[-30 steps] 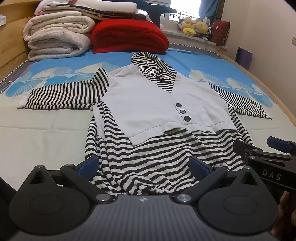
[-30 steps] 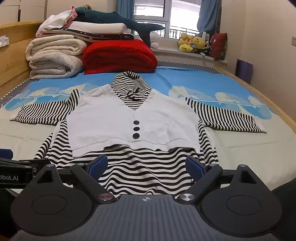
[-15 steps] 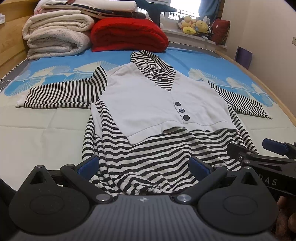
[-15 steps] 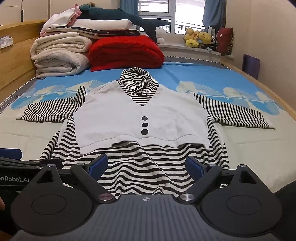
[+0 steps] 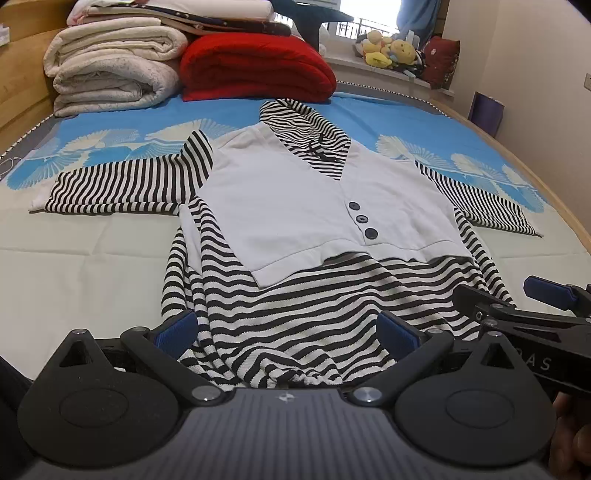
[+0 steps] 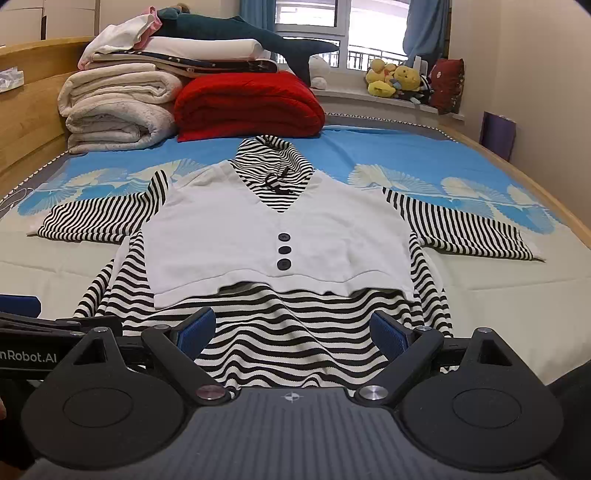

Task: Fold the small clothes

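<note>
Left gripper (image 5: 286,332): I hold it low at 6 o'clock of its own view, the jaws wide, the striped hem between the blue pads (image 5: 176,329) but not pinched.
Left sleeve (image 5: 118,184): lies spread flat toward 9 o'clock, not folded.
Striped top (image 6: 280,236): it lies front side up in the middle of the bed (image 6: 55,266), the white vest panel and its three buttons (image 6: 283,250) on top, the collar toward 12 o'clock, the hem bunched near me.
Right sleeve (image 6: 461,225): spread flat toward 3 o'clock, also not folded.
Right gripper (image 6: 293,332): jaws wide, hovering over the hem at 6 o'clock, holding nothing.
Progress: I judge the garment is only laid out; no fold is made, so sleeves and body all remain.
Left view only: wrinkles of the hem at 6 o'clock, and the right gripper's side at 4 o'clock.
Right view only: the window (image 6: 306,14), the whole plush shark (image 6: 258,37), and the left gripper's side at 8 o'clock.
</note>
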Demonstrator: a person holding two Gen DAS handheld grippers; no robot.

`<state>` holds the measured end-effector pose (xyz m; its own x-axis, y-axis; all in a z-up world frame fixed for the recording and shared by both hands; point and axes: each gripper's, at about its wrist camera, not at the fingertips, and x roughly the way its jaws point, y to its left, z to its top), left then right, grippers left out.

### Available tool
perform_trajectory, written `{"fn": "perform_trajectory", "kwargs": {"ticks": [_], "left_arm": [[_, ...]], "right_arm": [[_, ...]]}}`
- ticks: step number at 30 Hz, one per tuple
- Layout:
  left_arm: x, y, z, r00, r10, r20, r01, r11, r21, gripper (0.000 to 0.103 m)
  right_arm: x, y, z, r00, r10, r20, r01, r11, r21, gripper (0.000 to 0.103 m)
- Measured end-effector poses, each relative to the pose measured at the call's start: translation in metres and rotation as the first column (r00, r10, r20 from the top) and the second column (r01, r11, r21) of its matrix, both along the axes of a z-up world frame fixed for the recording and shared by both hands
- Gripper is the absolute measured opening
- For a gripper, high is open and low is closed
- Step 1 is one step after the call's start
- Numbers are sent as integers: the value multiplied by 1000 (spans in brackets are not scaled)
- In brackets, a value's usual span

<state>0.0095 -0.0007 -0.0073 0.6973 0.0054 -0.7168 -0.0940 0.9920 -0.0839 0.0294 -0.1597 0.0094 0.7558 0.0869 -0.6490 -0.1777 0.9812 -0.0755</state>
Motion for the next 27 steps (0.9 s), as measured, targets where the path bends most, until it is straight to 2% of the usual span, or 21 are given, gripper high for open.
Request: {"fn": "perform_trajectory", "kwargs": {"ticks": [18, 27], "left_arm": [[0, -4, 0, 1000, -6, -10, 6, 1000, 2, 103], [1, -5, 1, 1000, -8, -28, 8, 1000, 0, 103]], "right_arm": [[1, 0, 1, 1000, -4, 2, 4, 1000, 0, 89], [-1, 2, 2, 1000, 7, 11, -7, 1000, -4, 83]]}}
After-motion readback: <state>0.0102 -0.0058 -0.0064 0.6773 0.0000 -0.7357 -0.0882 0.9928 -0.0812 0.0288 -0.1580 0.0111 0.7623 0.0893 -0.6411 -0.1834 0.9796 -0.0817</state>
